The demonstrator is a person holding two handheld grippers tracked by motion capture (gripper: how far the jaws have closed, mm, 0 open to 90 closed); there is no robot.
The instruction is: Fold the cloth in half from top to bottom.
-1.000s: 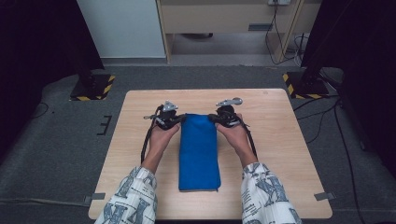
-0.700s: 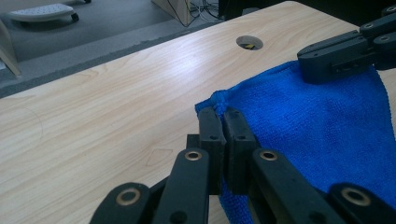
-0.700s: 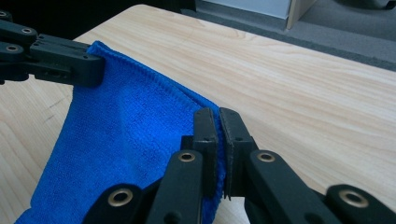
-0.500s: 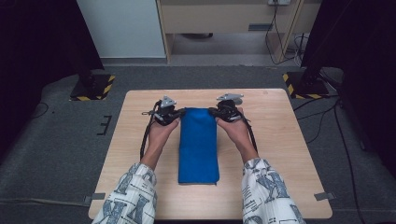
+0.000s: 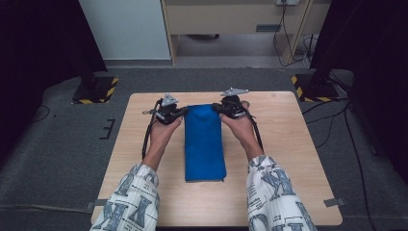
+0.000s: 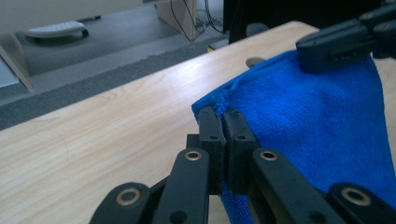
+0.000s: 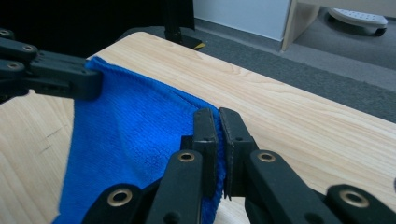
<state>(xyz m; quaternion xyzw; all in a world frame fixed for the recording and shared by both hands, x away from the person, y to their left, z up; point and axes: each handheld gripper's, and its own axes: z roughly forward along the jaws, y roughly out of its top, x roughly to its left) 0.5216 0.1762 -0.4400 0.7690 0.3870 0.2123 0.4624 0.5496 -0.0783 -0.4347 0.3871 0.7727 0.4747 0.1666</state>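
A blue cloth (image 5: 204,144) lies folded into a long strip down the middle of the wooden table (image 5: 288,154), and its far end is raised. My left gripper (image 5: 182,112) is shut on the far left corner of the cloth (image 6: 299,116); its jaws (image 6: 223,119) pinch the hem. At the far right corner my right gripper (image 5: 217,109) is shut on the cloth (image 7: 126,135), with its jaws (image 7: 217,122) clamped over the edge. Each gripper view shows the other gripper: the right gripper (image 6: 341,44) and the left gripper (image 7: 60,74), both holding the same edge.
Patterned sleeves reach in over the table's near edge. Beyond the far edge are grey carpet, a white panel (image 5: 127,29) and a wooden desk frame (image 5: 231,19). Black stands with yellow-black striped bases (image 5: 98,91) flank the table, and cables (image 5: 346,139) trail at the right.
Both grippers have moved away from the person and a little upward with the cloth's far corners. The cloth's near edge has slid away from the person.
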